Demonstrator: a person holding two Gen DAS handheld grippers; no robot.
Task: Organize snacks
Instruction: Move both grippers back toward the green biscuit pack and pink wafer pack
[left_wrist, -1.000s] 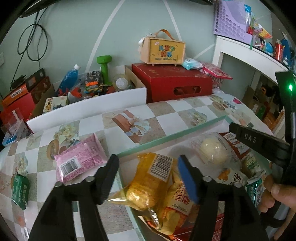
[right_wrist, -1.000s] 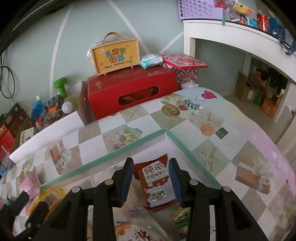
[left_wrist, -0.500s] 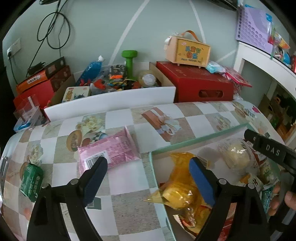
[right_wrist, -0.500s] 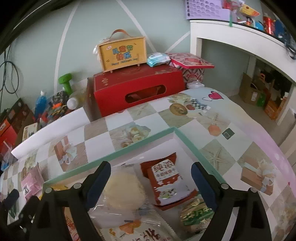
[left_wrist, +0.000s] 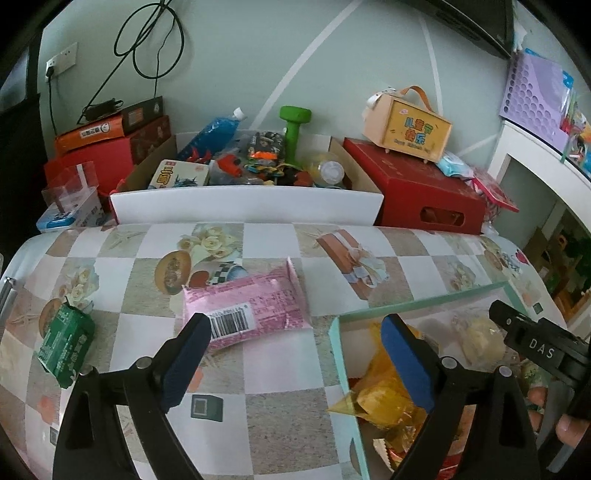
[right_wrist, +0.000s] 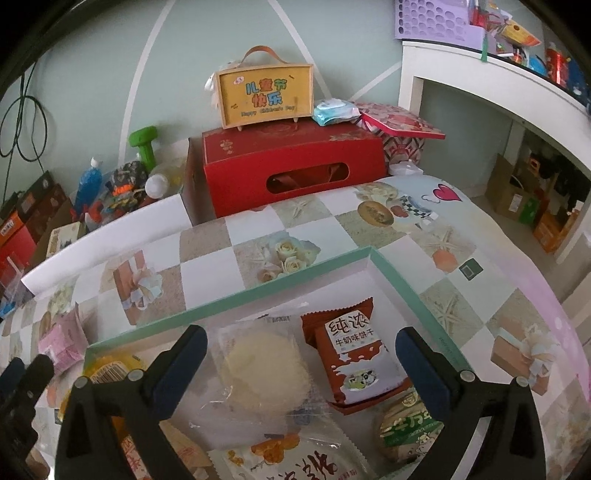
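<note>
A teal-rimmed white box (right_wrist: 258, 284) on the table holds several snacks: a red-brown biscuit pack (right_wrist: 354, 358), a clear-wrapped round cake (right_wrist: 262, 373), a yellow pack (left_wrist: 384, 391). My left gripper (left_wrist: 295, 362) is open and empty above the table at the box's left rim (left_wrist: 341, 365). A pink snack pack (left_wrist: 251, 310) lies just beyond it, a green pack (left_wrist: 64, 345) at far left. My right gripper (right_wrist: 301, 365) is open and empty over the box.
A white-edged cardboard box of toys (left_wrist: 247, 203) and a red carton (left_wrist: 424, 192) with a yellow case (right_wrist: 264, 96) stand behind the table. A white shelf (right_wrist: 498, 81) is at right. The table edge curves down at left and right.
My left gripper let go of the yellow pack in the box, opened wide and moved left toward the pink pack. My right gripper opened wide, leaving the biscuit pack in the box.
</note>
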